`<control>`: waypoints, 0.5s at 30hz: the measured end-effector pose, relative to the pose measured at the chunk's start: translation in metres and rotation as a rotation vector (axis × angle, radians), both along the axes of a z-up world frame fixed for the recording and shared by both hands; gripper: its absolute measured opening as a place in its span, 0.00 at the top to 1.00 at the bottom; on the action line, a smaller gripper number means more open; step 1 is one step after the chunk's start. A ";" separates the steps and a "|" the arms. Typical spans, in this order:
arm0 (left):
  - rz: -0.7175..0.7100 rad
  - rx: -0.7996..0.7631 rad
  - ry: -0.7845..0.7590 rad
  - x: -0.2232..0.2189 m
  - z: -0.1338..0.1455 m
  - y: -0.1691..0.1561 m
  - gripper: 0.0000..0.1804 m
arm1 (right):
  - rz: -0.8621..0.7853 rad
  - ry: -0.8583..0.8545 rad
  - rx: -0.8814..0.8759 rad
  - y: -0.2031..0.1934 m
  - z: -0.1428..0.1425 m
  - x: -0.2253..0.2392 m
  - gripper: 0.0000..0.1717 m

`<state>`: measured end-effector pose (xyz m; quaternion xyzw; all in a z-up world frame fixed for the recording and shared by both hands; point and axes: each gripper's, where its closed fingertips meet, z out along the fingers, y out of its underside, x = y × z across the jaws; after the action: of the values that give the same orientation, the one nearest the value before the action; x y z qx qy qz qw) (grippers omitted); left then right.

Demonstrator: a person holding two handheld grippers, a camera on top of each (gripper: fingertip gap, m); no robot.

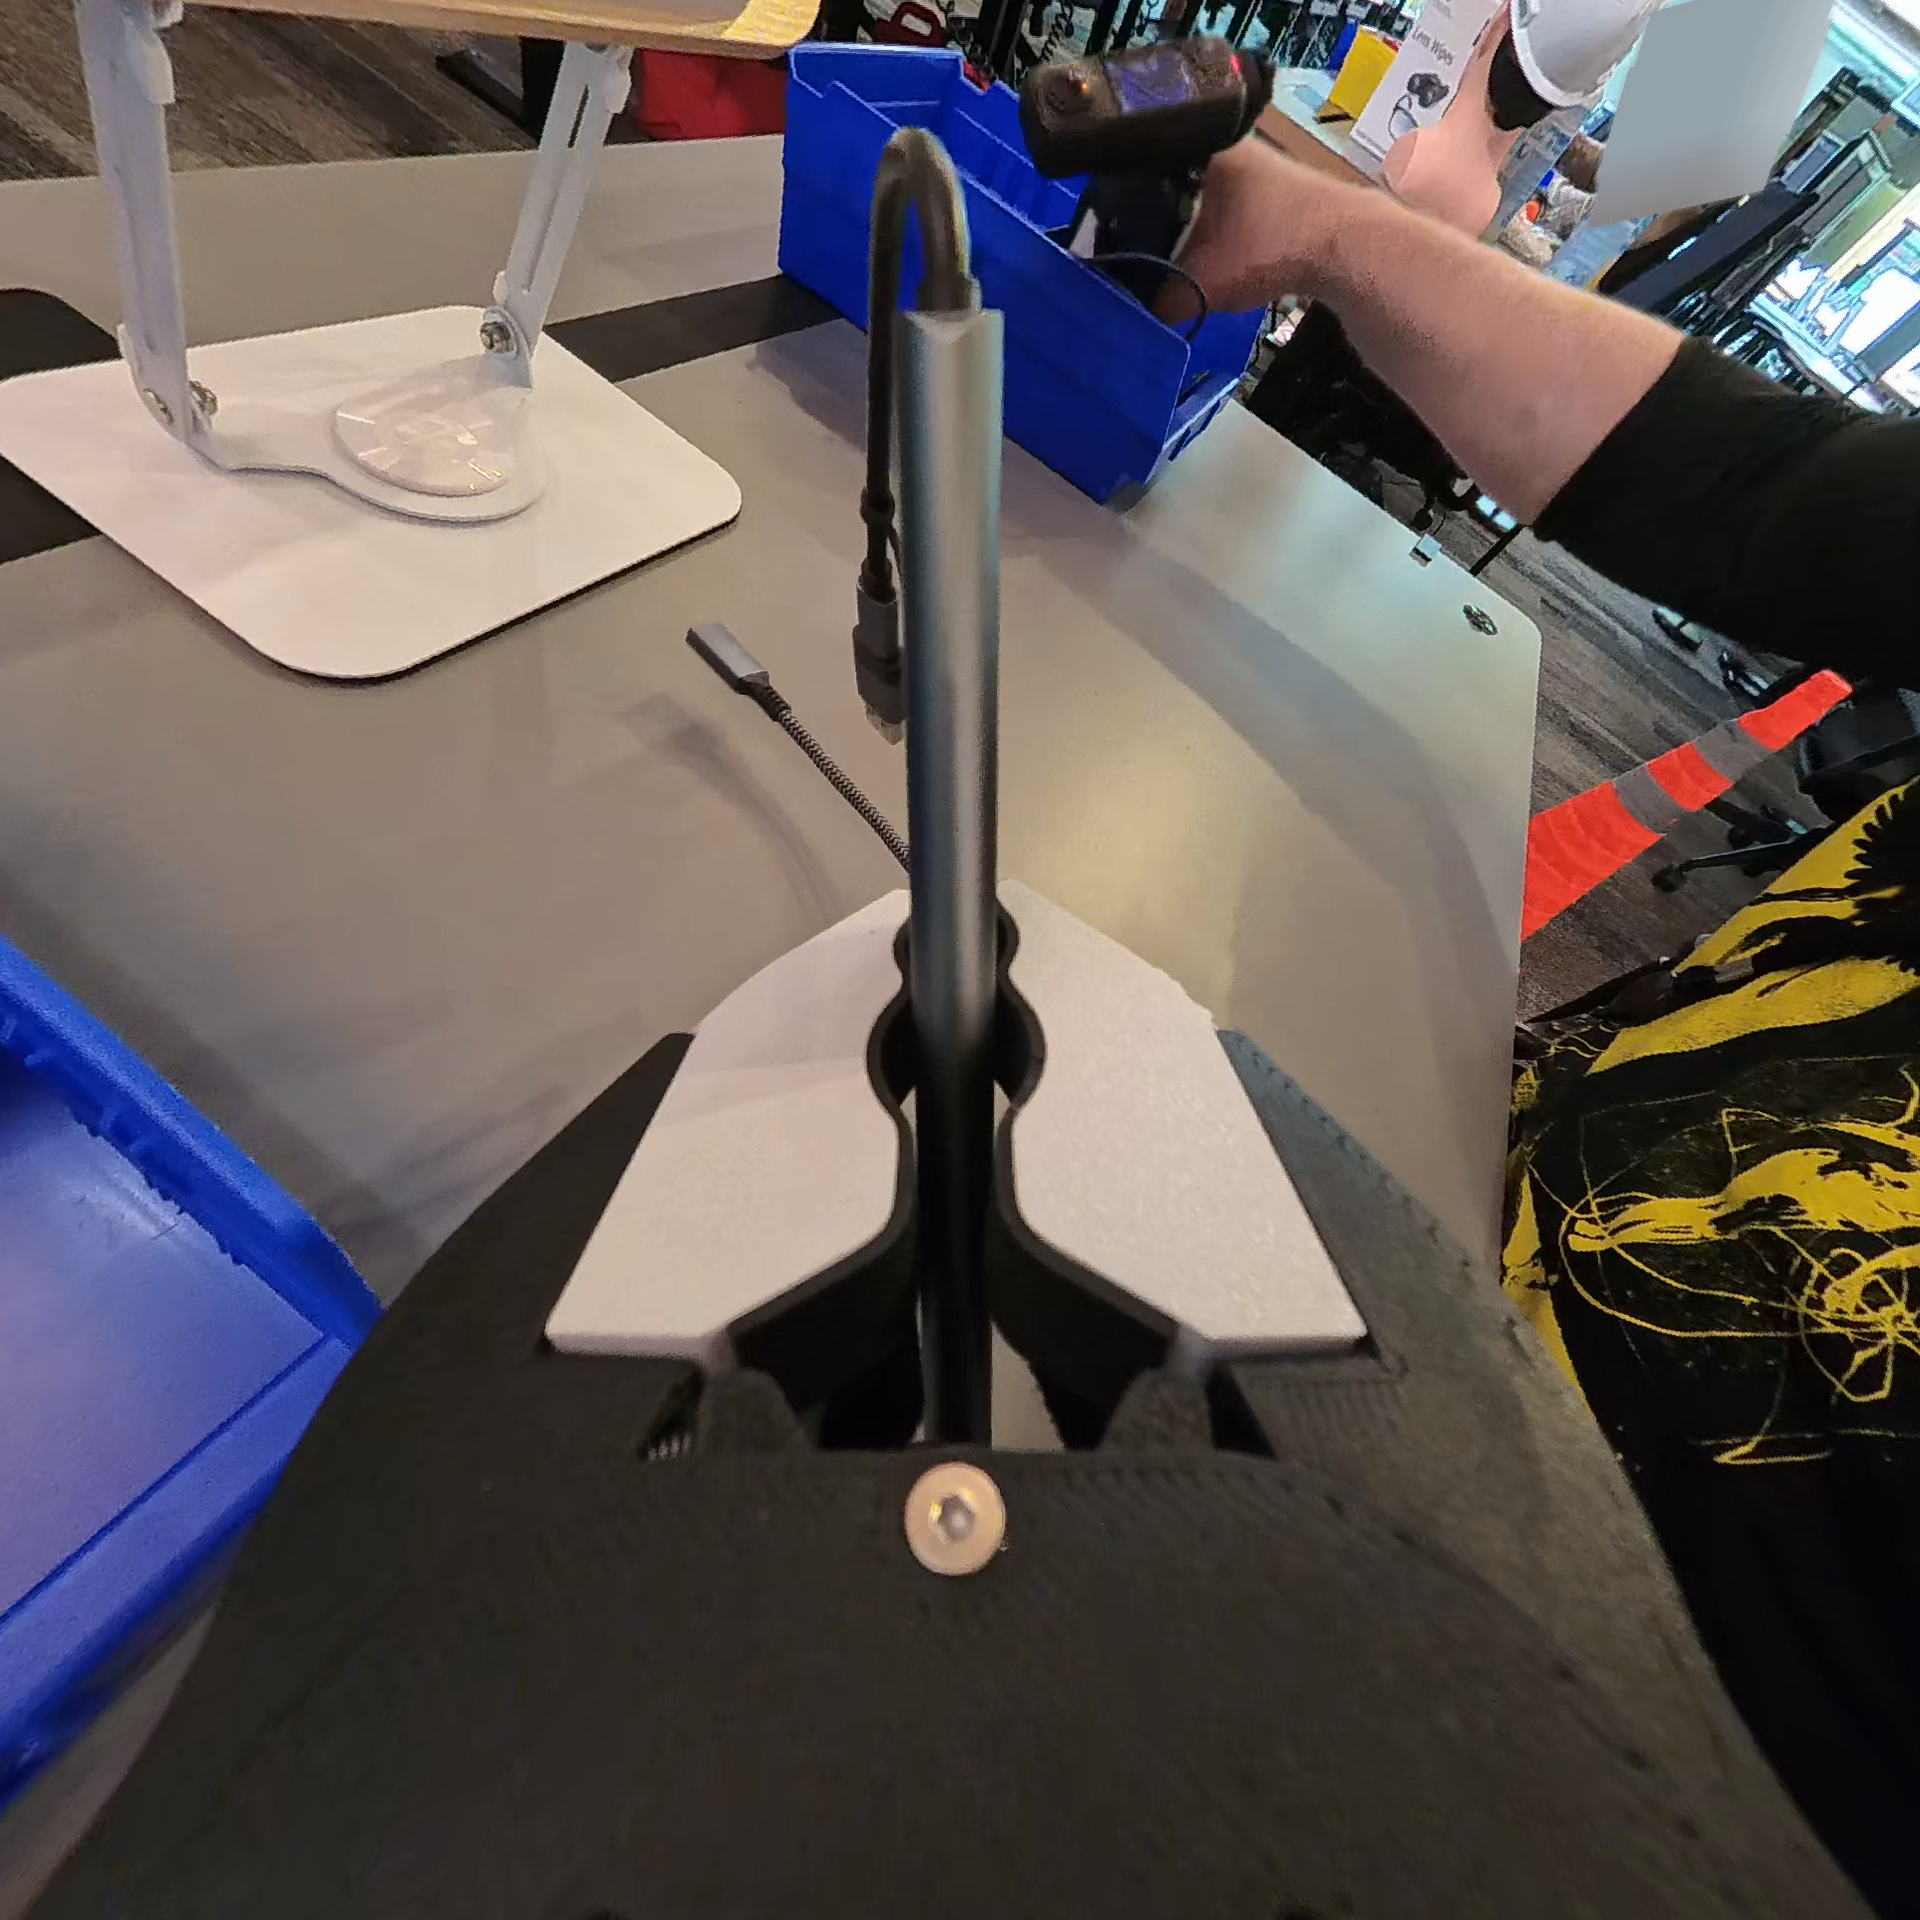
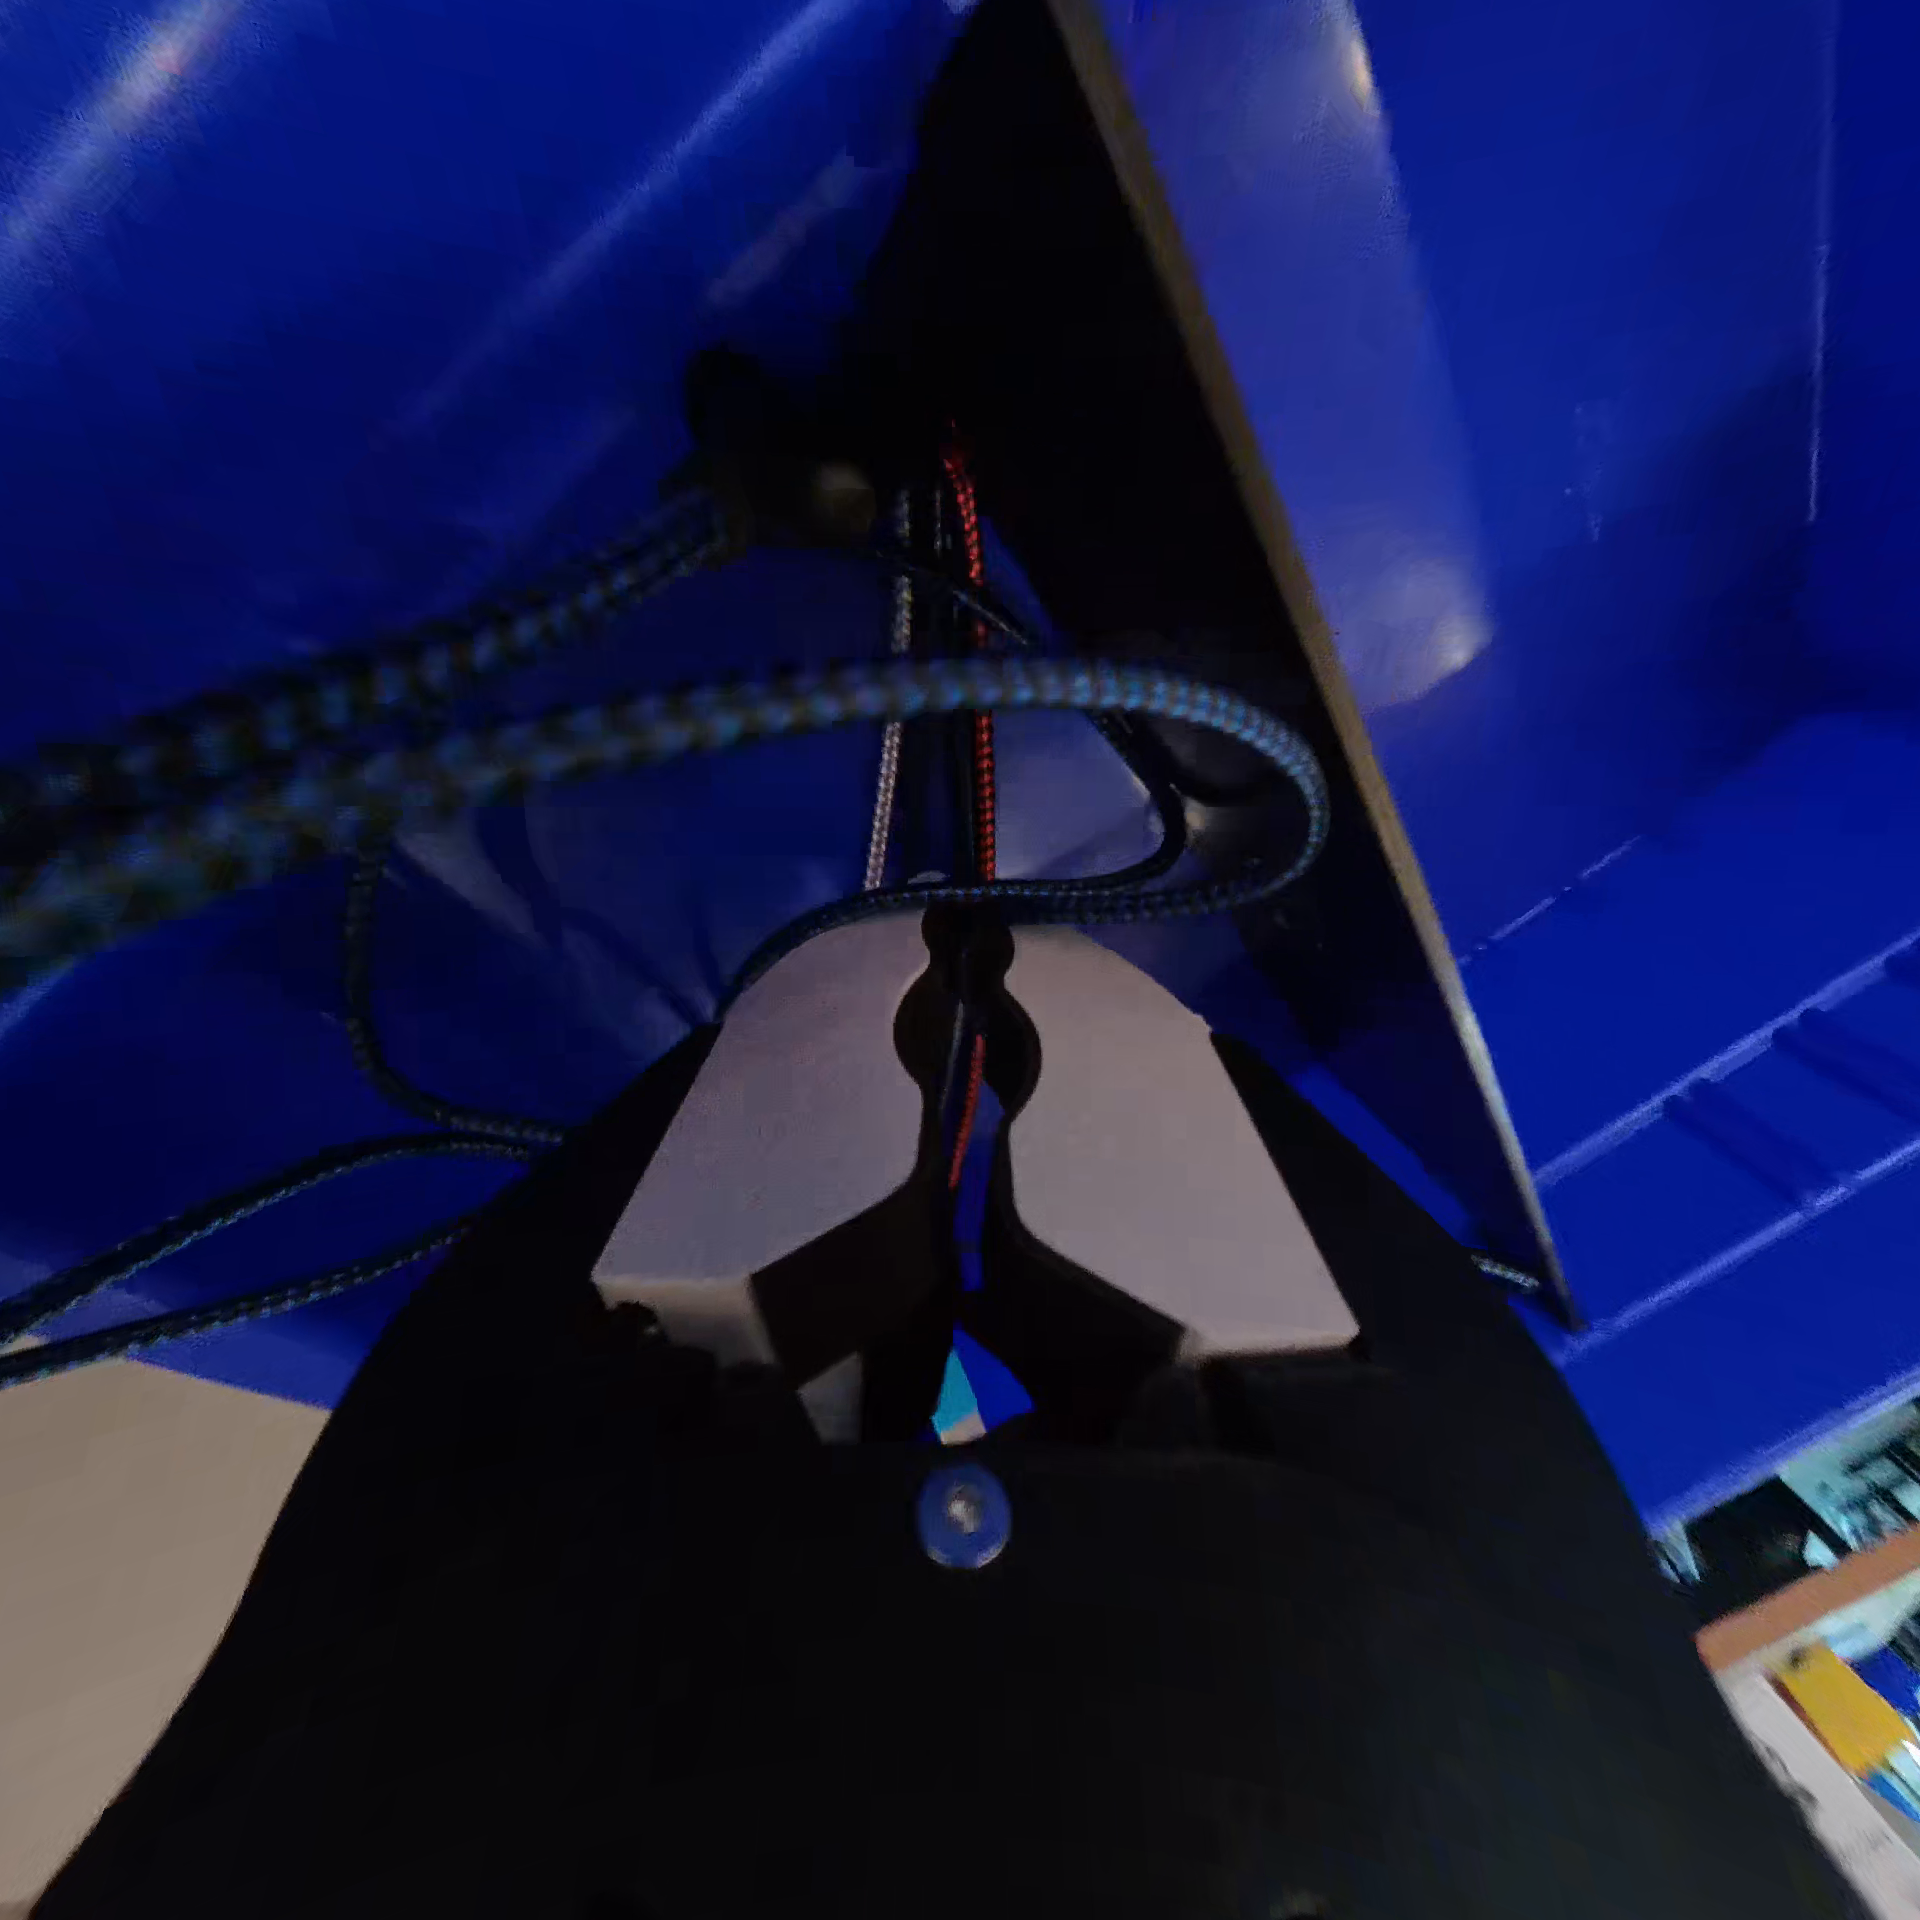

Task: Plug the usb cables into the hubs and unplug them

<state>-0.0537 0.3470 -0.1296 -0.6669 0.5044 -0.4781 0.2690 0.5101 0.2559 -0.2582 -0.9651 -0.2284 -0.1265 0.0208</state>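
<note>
With the grey hub [image 1: 951, 623] clamped upright in the left gripper [image 1: 954, 971] above the table [image 1: 1195, 727] and a red-black braided cable [image 2: 982, 769] pinched in the right gripper [image 2: 968, 977] inside the blue bin [image 2: 416, 260], neighbouring cables [image 2: 1039, 686] looped over it could be dragged out tangled.

Left hand-held gripper [image 1: 954, 935] clamping grey hub [image 1: 951, 623], braided cable [image 1: 800, 738] on table [image 1: 1195, 675]

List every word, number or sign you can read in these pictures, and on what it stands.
White sign, far behind the bin: printed words, which I do not repeat.
Shirt: yellow drawing, no readable words.
Hub, cables: no writing shows.
</note>
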 end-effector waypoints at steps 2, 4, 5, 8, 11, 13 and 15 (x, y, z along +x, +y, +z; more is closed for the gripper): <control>-0.004 -0.001 -0.004 0.000 0.001 -0.002 0.96 | -0.012 0.023 0.022 0.003 0.013 -0.001 0.97; -0.004 -0.003 -0.007 -0.001 0.001 -0.002 0.96 | -0.024 0.037 0.067 0.002 0.031 0.000 0.89; -0.003 -0.005 -0.011 -0.001 0.002 -0.001 0.96 | -0.028 0.030 0.083 -0.001 0.041 0.002 0.85; -0.004 -0.013 -0.025 0.000 0.004 -0.001 0.96 | -0.034 0.010 0.125 -0.012 0.067 0.006 0.76; -0.011 -0.014 -0.033 0.002 0.006 -0.004 0.96 | -0.056 -0.035 0.193 -0.027 0.097 0.010 0.74; -0.016 -0.017 -0.044 0.003 0.008 -0.006 0.96 | -0.064 -0.021 0.292 -0.033 0.121 0.001 0.74; -0.020 -0.020 -0.061 0.006 0.012 -0.008 0.96 | -0.029 0.029 0.427 -0.033 0.148 -0.025 0.74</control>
<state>-0.0479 0.3387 -0.1176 -0.6496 0.4978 -0.5059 0.2726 0.4856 0.2226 -0.1106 -0.9436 -0.1824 -0.1585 0.2263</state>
